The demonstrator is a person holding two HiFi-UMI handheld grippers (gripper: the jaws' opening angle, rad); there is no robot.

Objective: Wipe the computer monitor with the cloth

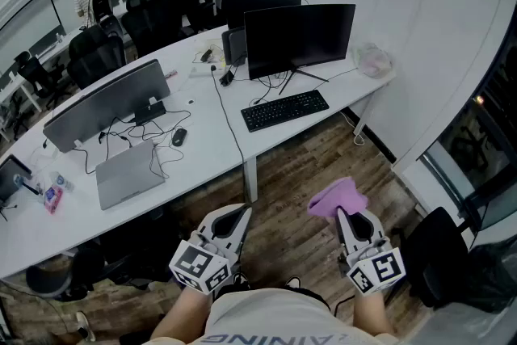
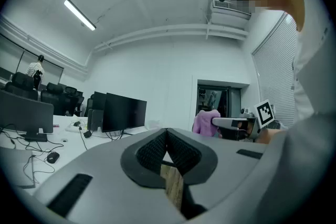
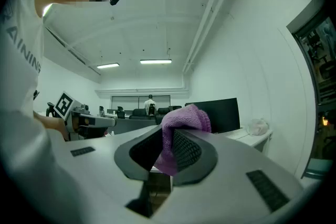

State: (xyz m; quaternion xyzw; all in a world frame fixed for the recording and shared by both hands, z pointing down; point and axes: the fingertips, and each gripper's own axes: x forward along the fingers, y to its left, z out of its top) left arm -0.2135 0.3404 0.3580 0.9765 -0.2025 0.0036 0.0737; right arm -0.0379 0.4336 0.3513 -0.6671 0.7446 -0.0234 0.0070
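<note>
A black computer monitor stands on the white desk ahead, with a black keyboard in front of it. My right gripper is shut on a purple cloth, held low over the wooden floor, well short of the desk. In the right gripper view the cloth bulges out between the jaws, and the monitor shows behind it. My left gripper hangs beside it, shut and empty. The left gripper view shows the monitor far off.
A second monitor, a laptop, a mouse and cables lie on the desk's left part. A plastic bag sits at the desk's right end. Office chairs stand behind. A black chair is at my right.
</note>
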